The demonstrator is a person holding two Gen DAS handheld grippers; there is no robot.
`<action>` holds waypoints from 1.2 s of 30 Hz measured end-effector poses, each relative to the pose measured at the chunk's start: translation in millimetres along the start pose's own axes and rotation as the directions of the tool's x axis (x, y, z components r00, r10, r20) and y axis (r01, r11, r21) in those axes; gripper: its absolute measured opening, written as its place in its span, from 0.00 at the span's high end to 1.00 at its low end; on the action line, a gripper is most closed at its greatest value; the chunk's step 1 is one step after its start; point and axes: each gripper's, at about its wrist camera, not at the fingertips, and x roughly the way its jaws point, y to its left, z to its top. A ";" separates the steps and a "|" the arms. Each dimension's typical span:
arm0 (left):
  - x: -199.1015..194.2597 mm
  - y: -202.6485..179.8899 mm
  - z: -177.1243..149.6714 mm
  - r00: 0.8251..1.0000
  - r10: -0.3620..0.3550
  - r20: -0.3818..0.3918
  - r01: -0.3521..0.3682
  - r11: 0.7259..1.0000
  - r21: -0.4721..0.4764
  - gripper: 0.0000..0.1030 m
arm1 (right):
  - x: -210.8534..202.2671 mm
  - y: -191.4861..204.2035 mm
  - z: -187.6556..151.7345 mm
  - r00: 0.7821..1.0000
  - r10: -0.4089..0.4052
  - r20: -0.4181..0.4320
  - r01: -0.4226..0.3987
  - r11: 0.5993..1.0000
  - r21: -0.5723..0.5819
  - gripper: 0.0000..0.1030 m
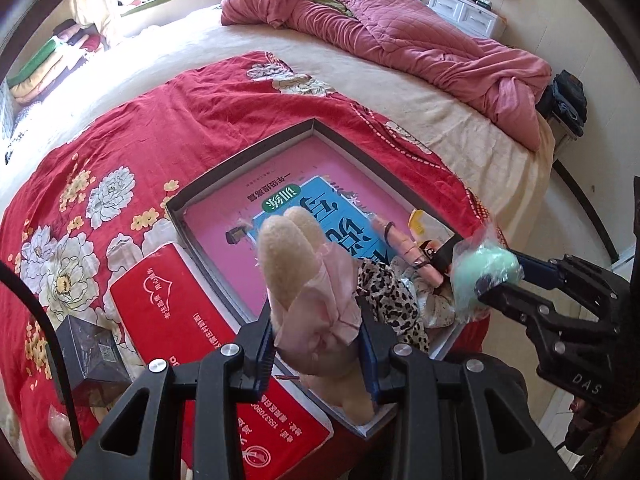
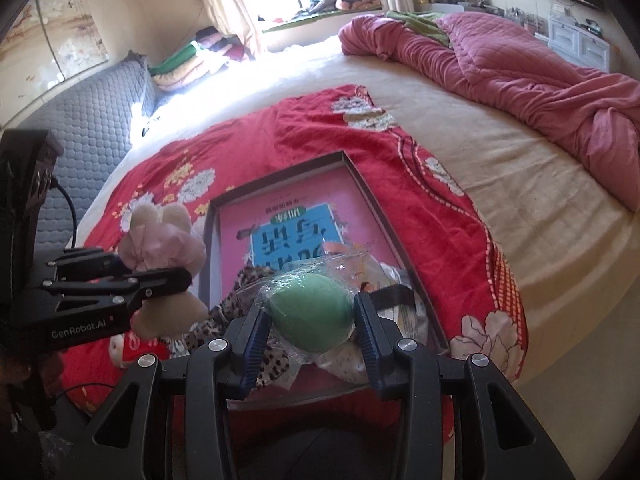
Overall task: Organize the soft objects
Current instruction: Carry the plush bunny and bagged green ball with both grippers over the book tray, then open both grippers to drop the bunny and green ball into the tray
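Observation:
My left gripper [image 1: 318, 344] is shut on a beige plush rabbit with a pink bow [image 1: 304, 280], held over the near edge of a shallow grey box [image 1: 240, 160]. It also shows in the right wrist view [image 2: 160, 240]. My right gripper [image 2: 312, 320] is shut on a green soft ball in clear plastic wrap [image 2: 312, 312], held above the box's near right corner; the ball also shows in the left wrist view [image 1: 486, 272]. The box [image 2: 280, 172] holds a pink and blue book [image 1: 320, 184], a leopard-print cloth [image 1: 388, 300] and a small doll [image 1: 404, 240].
The box lies on a red floral cloth [image 1: 160, 128] spread on a cream bed [image 1: 360, 72]. A red carton [image 1: 192, 332] and a dark small box [image 1: 92, 360] sit to the left. A pink quilt [image 1: 420, 32] is bunched at the far side.

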 end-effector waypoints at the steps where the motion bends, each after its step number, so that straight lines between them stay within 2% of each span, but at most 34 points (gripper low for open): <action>1: 4.9 0.5 0.7 1.000 0.005 -0.008 -0.005 1.000 0.000 0.65 | 5.3 1.1 -2.3 1.000 -0.008 -0.027 0.008 1.000 -0.011 0.58; 6: 21.1 7.3 4.2 0.999 0.014 -0.034 -0.015 1.000 -0.016 0.65 | 24.5 7.0 -11.1 0.994 -0.035 -0.103 0.028 0.997 -0.068 0.58; 11: 30.0 8.1 6.7 0.999 0.009 -0.043 -0.009 1.000 -0.015 0.65 | 35.0 14.7 -11.8 0.990 -0.075 -0.121 0.061 0.991 -0.117 0.58; 28: 48.2 14.6 9.0 0.998 -0.004 -0.063 0.002 1.000 -0.030 0.63 | 51.0 21.4 -8.1 0.995 -0.084 -0.045 0.075 0.982 -0.173 0.55; 36: 54.7 15.5 7.4 0.996 -0.018 -0.087 0.015 0.999 -0.039 0.60 | 49.7 25.2 -7.5 0.997 -0.073 -0.031 0.067 0.982 -0.178 0.47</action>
